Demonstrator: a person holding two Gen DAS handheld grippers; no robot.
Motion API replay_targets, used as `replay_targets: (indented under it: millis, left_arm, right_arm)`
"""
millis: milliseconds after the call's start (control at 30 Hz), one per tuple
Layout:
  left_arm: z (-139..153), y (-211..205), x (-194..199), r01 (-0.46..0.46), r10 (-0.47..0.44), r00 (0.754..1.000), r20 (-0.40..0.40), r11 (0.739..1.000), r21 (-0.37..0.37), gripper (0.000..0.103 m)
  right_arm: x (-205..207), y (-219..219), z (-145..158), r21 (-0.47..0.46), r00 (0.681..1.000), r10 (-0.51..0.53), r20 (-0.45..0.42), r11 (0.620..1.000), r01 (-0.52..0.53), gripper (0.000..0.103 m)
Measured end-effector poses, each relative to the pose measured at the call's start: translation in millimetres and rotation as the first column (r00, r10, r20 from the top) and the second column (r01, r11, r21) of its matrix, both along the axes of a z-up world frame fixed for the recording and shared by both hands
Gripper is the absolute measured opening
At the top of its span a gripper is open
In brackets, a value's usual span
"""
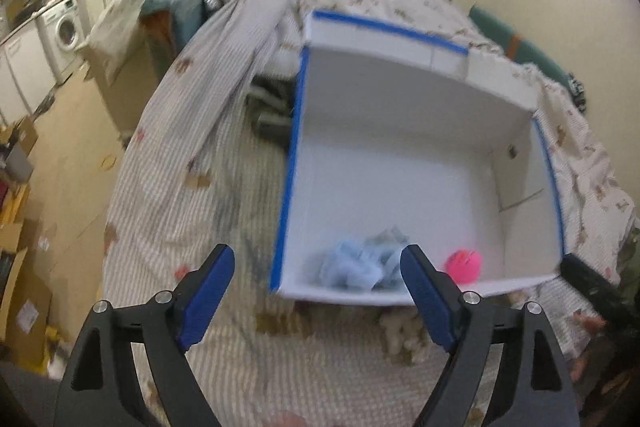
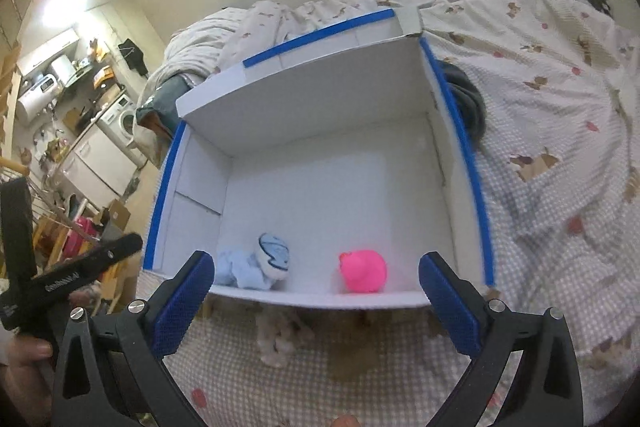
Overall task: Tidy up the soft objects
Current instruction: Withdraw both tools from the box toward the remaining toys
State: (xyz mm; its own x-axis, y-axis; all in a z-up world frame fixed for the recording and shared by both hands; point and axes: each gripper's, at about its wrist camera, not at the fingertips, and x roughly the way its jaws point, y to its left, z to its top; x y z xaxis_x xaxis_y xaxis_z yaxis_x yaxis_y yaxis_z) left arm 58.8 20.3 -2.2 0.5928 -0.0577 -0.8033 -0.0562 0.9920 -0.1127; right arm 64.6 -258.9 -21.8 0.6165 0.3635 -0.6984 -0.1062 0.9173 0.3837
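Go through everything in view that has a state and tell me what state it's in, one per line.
left gripper: open, holding nothing
right gripper: open, holding nothing
white box: open-topped, sitting on the bed
blue soft toy: crumpled, inside the box by its near wall
pink soft toy: inside the box by its near wall, apart from the blue one
duvet: rumpled

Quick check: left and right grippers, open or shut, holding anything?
Left gripper: open, fingers spread wide, holding nothing.
Right gripper: open, fingers spread wide, holding nothing.
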Motion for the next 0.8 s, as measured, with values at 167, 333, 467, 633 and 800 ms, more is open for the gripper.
replay_targets:
  millis: [167,333,467,633,800]
  left_arm:
    - [-16.4,6.9,-15.8,-0.036,0.037,0.997,-0.065,0.999,0.007,0.083]
    - [-22.9,5.8,-29.9,-0.037,0.036,0.997,-0.065,0.999,-0.004,0.094]
    - [-25.2,15.5,-37.2,-0.101,0.100,0.993,-0.056,0.995,-0.022,0.102]
    - [-45.0,13.1,-29.6,-0.083,0.085,0.986,-0.145,0.996,0.020,0.103]
    - [-64.6,-2.1,-27.8,-0.047,0.058,0.976,-0.207,0.997,0.058,0.103]
  right_arm:
    - [-11.8,-6.6,-1.6,-0.018,1.000,-0.026,-0.012,1.000,0.025,0.103]
    - [-16.8,-14.2,-5.3,-0.036,0.998,-0.040,-0.039,0.999,0.038,0.103]
    - [-22.9,-13.4,-5.3,-0.082,0.999,-0.007,-0.042,0.997,0.004,0.103]
    - [-24.9,-13.5,-25.1,-0.102,0.988,0.009,-0.153,0.995,-0.025,0.103]
    - [-19.4,-14.4,-40.0,-0.127,0.977,-0.027,-0.213,0.992,0.000,0.103]
